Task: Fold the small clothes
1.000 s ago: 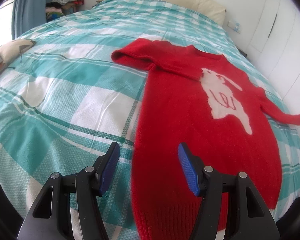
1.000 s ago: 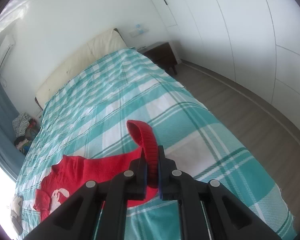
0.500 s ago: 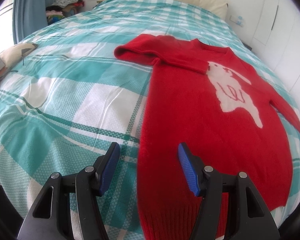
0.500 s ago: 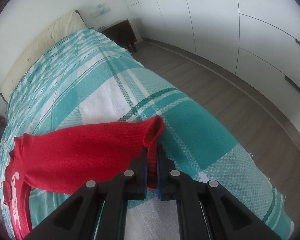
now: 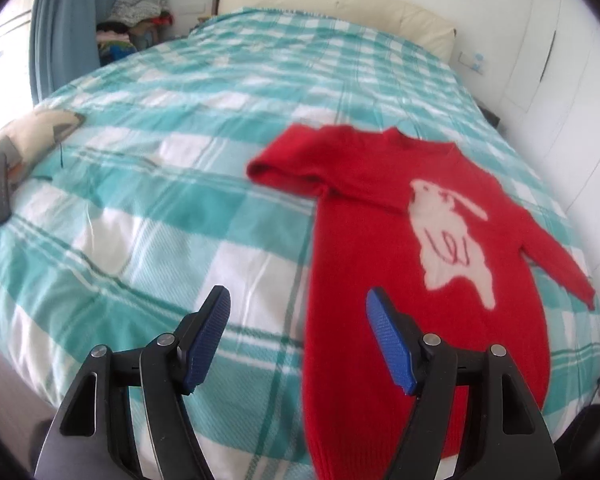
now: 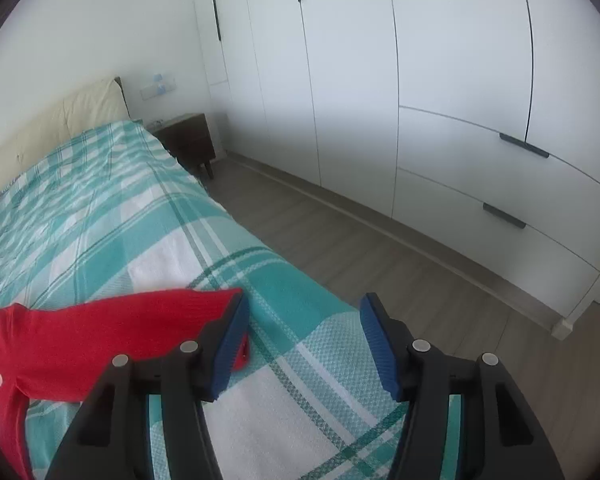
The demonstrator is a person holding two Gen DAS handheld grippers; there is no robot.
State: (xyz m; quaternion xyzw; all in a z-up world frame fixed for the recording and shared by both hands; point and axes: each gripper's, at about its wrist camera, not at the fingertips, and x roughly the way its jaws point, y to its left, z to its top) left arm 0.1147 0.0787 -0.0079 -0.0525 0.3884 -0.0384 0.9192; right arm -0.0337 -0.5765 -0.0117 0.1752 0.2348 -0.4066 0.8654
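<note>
A red sweater (image 5: pixel 384 280) with a white animal motif (image 5: pixel 448 236) lies flat, front side up, on a bed spread with a teal-and-white checked cover (image 5: pixel 148 200), filling the right half of the left wrist view. One sleeve is folded across the chest at centre frame; the other sleeve (image 6: pixel 112 332) stretches out toward the right edge of the bed, its ribbed cuff lying on the cover at lower left of the right wrist view. A cream headboard (image 5: pixel 340 4) runs along the top of the left wrist frame, and a blue curtain (image 5: pixel 68 20) hangs at upper left beside a heap of clothes (image 5: pixel 136 20). White wardrobe doors (image 6: pixel 420 100) fill the right of the right wrist frame above a wooden floor, with a dark bedside table (image 6: pixel 188 140) by the wall. The left gripper (image 5: pixel 298 340) hovers above the sweater's lower edge, jaws wide apart and having just opened further, nothing between them. The right gripper (image 6: pixel 304 344) has just opened its jaws; the cuff lies against the left pad, no longer clamped.
</note>
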